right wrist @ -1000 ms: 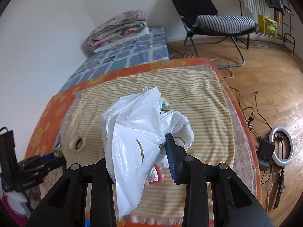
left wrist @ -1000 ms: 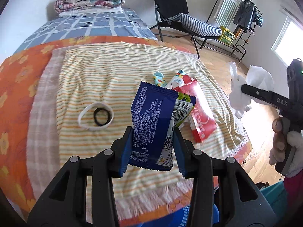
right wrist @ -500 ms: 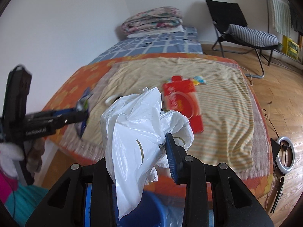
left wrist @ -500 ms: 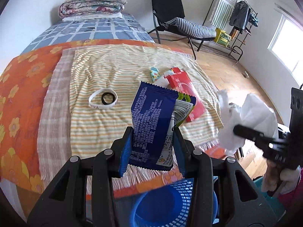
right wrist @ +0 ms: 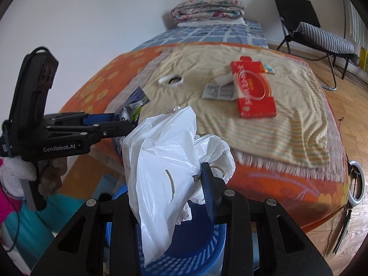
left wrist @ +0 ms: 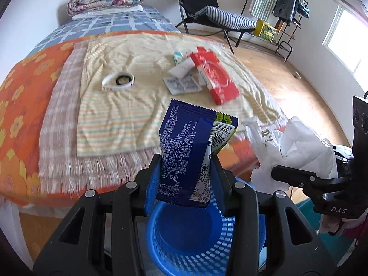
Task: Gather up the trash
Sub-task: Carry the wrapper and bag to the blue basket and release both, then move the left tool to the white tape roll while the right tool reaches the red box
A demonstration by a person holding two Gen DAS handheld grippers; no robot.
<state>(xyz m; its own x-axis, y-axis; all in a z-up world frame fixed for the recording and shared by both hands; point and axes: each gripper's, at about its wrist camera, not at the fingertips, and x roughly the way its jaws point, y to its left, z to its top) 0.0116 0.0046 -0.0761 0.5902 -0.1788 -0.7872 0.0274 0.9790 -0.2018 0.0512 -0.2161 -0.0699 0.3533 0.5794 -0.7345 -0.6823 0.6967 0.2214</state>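
My left gripper (left wrist: 186, 174) is shut on a dark blue snack wrapper (left wrist: 184, 149) and holds it above a blue mesh trash basket (left wrist: 191, 237). My right gripper (right wrist: 168, 184) is shut on a crumpled white plastic bag (right wrist: 165, 161) above the same basket (right wrist: 197, 248). In the right wrist view the left gripper (right wrist: 131, 124) shows at left with the wrapper (right wrist: 131, 108). In the left wrist view the right gripper (left wrist: 278, 174) holds the bag (left wrist: 294, 151) at right.
On the striped cloth (left wrist: 128, 105) on the bed lie a red carton (left wrist: 214, 76), small paper packets (left wrist: 181, 84), a white tape ring (left wrist: 117, 81) and a small blue wrapper (left wrist: 178, 56). A black chair (left wrist: 207, 11) and clothes rack (left wrist: 283, 7) stand behind.
Both grippers have pulled back from the bed and lowered over the blue basket, carrying the wrapper and the bag. Small paper packets beside the red carton have come into view.
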